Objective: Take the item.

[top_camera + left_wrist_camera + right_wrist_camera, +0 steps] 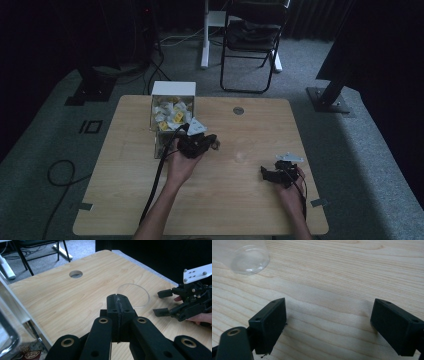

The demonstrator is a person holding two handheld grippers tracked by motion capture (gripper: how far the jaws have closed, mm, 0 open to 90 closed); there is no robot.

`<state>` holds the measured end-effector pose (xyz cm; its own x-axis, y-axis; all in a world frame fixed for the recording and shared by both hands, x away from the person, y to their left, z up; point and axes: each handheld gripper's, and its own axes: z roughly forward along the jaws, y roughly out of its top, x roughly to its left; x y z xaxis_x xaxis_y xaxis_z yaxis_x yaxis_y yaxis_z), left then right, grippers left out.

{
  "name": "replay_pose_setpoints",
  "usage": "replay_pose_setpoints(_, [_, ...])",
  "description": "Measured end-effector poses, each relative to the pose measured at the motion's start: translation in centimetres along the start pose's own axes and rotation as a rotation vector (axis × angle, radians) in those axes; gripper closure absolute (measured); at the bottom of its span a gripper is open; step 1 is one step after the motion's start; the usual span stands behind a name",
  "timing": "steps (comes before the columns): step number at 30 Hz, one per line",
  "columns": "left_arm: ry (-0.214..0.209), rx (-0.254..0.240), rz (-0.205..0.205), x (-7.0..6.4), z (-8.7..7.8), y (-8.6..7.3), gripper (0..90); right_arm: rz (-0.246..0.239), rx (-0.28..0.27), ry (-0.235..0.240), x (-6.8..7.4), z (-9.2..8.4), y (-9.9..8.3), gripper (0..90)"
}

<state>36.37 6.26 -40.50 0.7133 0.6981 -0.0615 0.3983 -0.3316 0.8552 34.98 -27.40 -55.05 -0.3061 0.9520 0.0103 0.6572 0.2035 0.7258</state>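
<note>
A clear plastic cup (133,295) stands on the wooden table (240,200) between my two grippers; it also appears at the top left of the right gripper view as a clear cup (249,257). My left gripper (119,307) has its black jaws pressed together with nothing between them, and points toward the cup from just short of it. In the high view the left gripper (210,142) sits beside the box of packets. My right gripper (329,325) stands open over bare wood, its pads (270,323) wide apart. The right gripper (267,170) rests near the table's right side.
A white box (172,89) with a clear bin of yellow and white packets (170,112) stands at the table's back left. A round cable hole (238,110) lies near the back edge. A folding chair (250,35) stands beyond the table.
</note>
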Motion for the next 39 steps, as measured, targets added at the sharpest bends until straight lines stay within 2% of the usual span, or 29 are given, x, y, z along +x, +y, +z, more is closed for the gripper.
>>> replay_pose_setpoints(26, [-0.016,-0.005,-0.015,-0.4,2.4,0.8,90.0,0.001,0.0,0.0,0.0,0.0,0.0,13.1])
replay_pose_setpoints(39, [-0.028,-0.012,-0.003,-1.8,3.9,1.9,90.0,0.0,-0.001,0.0,0.0,0.0,0.0,13.2])
